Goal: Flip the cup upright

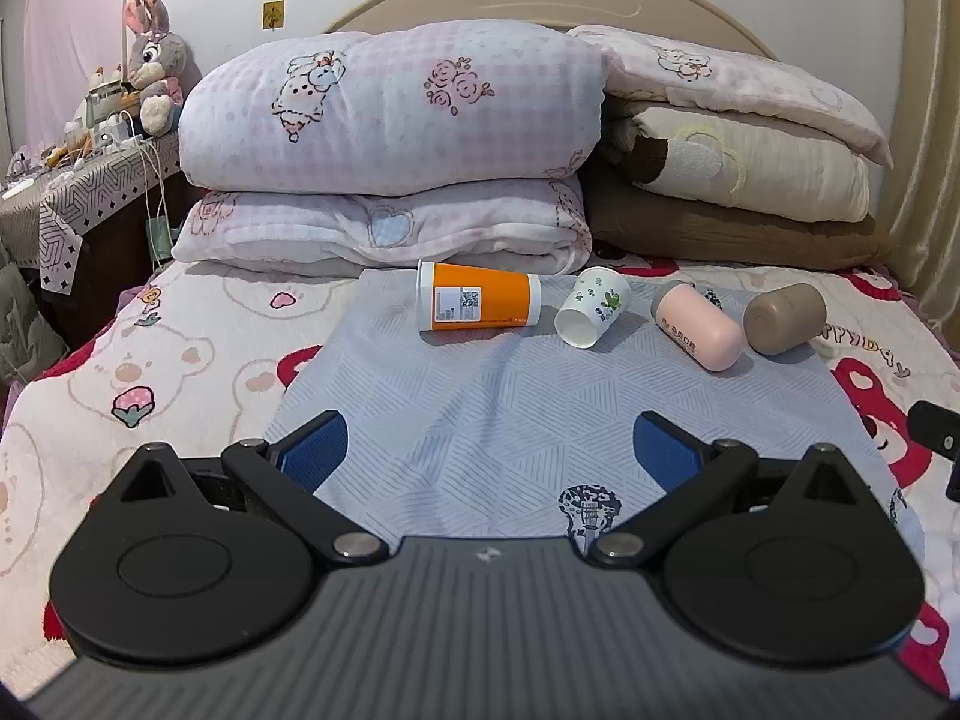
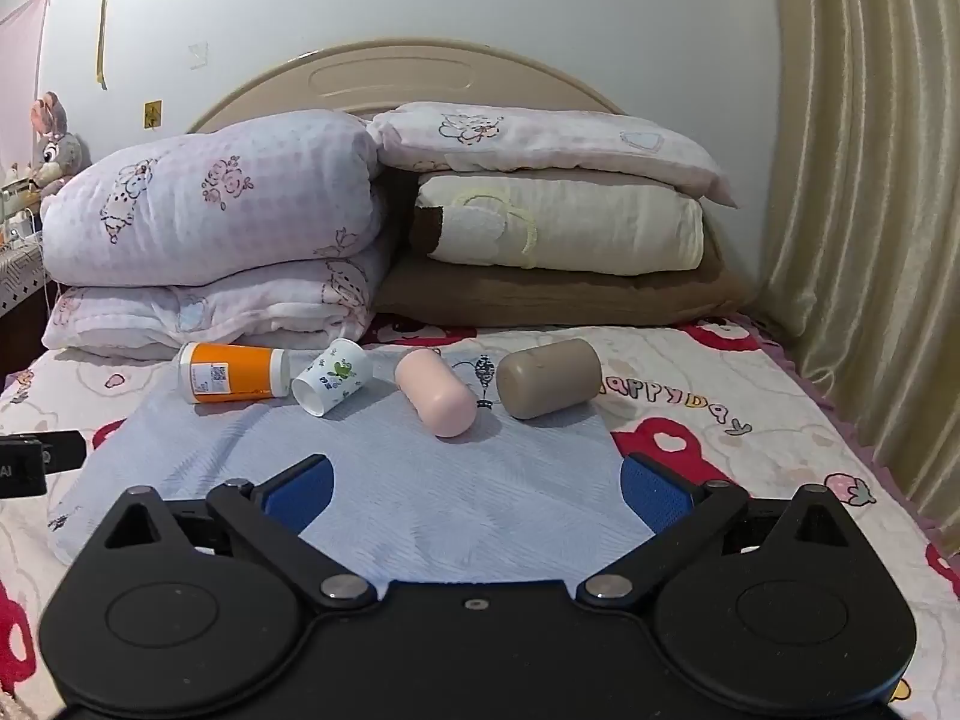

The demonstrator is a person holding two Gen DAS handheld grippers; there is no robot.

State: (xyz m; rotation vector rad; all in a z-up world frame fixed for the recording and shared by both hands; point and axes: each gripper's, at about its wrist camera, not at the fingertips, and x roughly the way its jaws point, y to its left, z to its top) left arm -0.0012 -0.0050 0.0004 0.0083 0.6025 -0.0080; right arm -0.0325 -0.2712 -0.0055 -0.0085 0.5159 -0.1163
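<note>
Left gripper point(image 1: 491, 447): your blue fingers point(image 1: 315, 447) are spread wide with nothing between them; they hover over the near part of the grey-blue cloth point(image 1: 480, 396), well short of the cups

Right gripper point(image 2: 477, 495): fingers point(image 2: 300, 489) likewise splayed apart and holding nothing, above the same cloth point(image 2: 420, 480)

Cups: four lie tipped over in a row across the far edge of the cloth, on the bed point(image 1: 180, 360), just in front of the folded quilts point(image 1: 390, 114)

Orange cup point(image 1: 480, 297): long axis runs left to right; white ends; a QR code and a small printed label face you, print too small to read

White paper cup point(image 1: 591, 309): green leaf print; open mouth points toward you and to the left; close beside the orange cup, though you cannot tell whether they touch

Pink cup point(image 1: 699, 327): long axis slants toward you and right; orange characters on its side, unreadable

Brown cup point(image 1: 786, 318): on its side, flat end facing you and left

Writing: the right wrist view shows "happyDay" point(image 2: 675, 399) printed on the bedsheet beside the brown cup point(image 2: 549, 378); the left view cuts it off

Left view only: plush rabbit point(image 1: 153, 60) on a cluttered bedside table point(image 1: 78, 192)

Right view only: pleated curtain point(image 2: 864, 180) along the bed's right side
</note>
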